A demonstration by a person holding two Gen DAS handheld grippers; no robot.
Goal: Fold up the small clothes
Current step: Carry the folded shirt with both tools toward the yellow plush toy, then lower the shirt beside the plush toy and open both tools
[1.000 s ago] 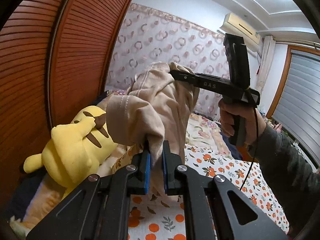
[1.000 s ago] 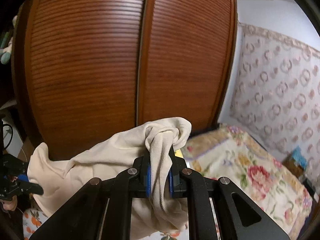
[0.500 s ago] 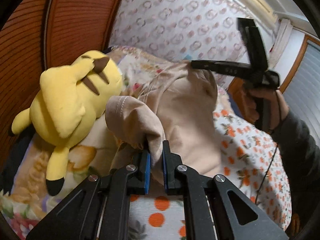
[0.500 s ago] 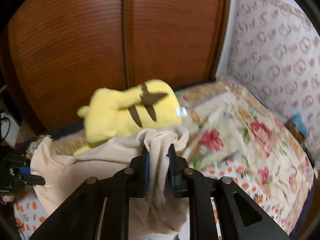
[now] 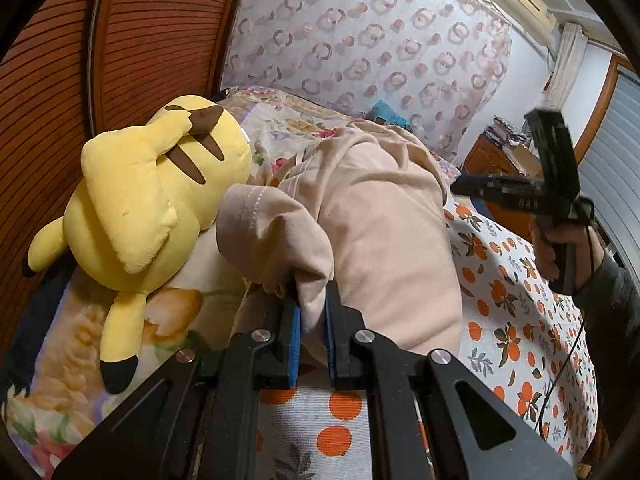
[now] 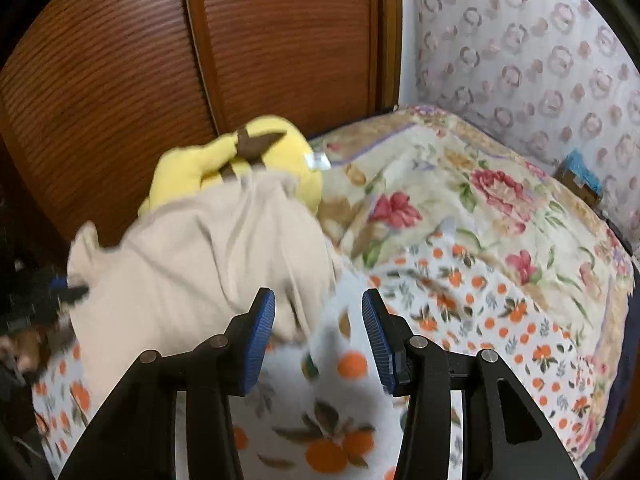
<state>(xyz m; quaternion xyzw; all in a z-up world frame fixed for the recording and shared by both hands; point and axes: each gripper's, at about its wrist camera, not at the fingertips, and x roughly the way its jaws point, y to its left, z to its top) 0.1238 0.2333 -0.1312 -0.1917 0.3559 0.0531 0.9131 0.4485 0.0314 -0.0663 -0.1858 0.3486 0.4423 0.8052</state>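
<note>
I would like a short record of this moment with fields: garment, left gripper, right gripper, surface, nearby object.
garment: beige garment, lying on the bed
left gripper: left gripper shut on a fold of it
right gripper: right gripper open, holding nothing
surface: orange-print sheet
nearby object: yellow plush toy beside the garment

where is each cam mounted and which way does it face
Left wrist: on the left gripper, looking across the bed toward the curtain; its fingers pinch the beige garment; the right hand shows.
Right wrist: on the right gripper, fingers open, facing the wooden wardrobe.
Shared: garment, yellow plush, orange-print sheet.
</note>
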